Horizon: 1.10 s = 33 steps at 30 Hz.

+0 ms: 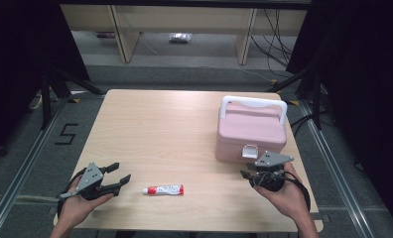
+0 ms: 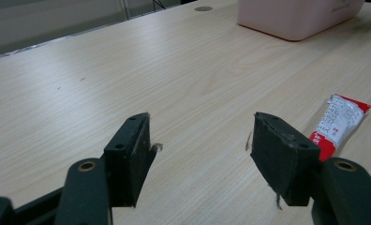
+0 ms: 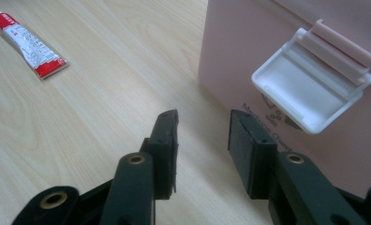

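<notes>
Flanking the tube [image 1: 163,190] on bare table [image 1: 160,134], left gripper [image 1: 119,174] and right gripper [image 1: 245,173] gape empty.

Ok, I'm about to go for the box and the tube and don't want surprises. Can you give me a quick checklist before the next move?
1. Left claw open, nothing between the jaws: ok.
2. Right claw open, nothing between the jaws: ok.
3. Red and white tube lying flat on the table, apart from both claws: ok.
4. Pink box lid down, white handle upright: ok.
5. White latch on the box front fastened: not ok, it stands flipped outward.
6. What the box holds: cannot tell.
</notes>
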### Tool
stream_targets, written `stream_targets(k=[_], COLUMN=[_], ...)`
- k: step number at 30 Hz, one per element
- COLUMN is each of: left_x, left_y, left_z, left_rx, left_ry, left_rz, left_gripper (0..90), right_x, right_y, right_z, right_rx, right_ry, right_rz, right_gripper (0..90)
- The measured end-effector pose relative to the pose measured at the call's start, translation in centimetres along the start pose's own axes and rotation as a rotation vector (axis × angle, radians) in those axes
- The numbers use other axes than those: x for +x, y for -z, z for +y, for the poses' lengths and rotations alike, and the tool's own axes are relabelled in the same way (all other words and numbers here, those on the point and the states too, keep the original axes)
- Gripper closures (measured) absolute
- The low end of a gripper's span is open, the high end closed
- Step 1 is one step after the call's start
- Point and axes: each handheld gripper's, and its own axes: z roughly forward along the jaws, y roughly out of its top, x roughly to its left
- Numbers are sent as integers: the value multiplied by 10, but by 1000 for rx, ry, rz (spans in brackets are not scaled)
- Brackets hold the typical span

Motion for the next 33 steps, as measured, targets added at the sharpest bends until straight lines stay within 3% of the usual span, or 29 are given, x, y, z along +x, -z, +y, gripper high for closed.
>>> stream_targets(k=[2,4,5,6,7,8,9,12,13,14,15,17,18,19,20,23,25,27,31,33], left_x=[-3,-4,-7,-7,-8,-8,-6,-6,-6,-8,-9,-10,-12,-15,-17,-18,-20,-23,-33,-35], left_y=[-4,-6,-13,-13,-22,-22,-32,-48,-48,-57,-63,-68,-73,-86,-93,-107,-132,-149,-175,-181], left_z=[5,8,18,18,29,29,39,51,51,57,60,63,66,73,77,84,96,103,116,118], left_rx=[-17,-18,-18,-18,-23,-23,0,24,24,39,39,46,41,36,29,16,10,22,31,25], left_ry=[29,41,46,46,80,80,100,100,100,82,75,59,59,51,47,42,35,2,-2,-2], left_rz=[-26,-33,-74,-74,-95,-95,-116,-131,-131,-136,-143,-143,-147,-161,-168,-186,-206,-213,-239,-242], left_gripper=[400,464,516,591,678,736,789,867,887,895,897,899,899,900,900,900,900,900,899,899], right_x=[-5,-9,-16,-21,-26,-30,-35,-55,-60,-69,-74,-92,-92,-103,-107,-120,-131,-142,-154,-162], right_y=[2,6,12,16,20,24,27,38,43,47,50,54,54,53,52,47,39,33,24,21], right_z=[-1,-2,-5,-7,-9,-12,-15,-26,-29,-33,-36,-41,-41,-43,-43,-43,-39,-37,-34,-33], right_rx=[3,22,58,72,85,94,99,91,90,79,75,46,46,34,39,25,14,22,29,24], right_ry=[27,17,-21,-33,-52,-78,-102,-148,-189,-164,-205,-184,-184,-253,-281,-259,-313,-302,-304,-294], right_rz=[11,13,3,-7,-21,-33,-38,-93,-112,-146,-158,-199,-199,-210,-205,-202,-185,-181,-187,-191], right_gripper=[702,756,863,900,900,900,900,900,900,900,900,900,900,900,900,900,900,900,900,900])
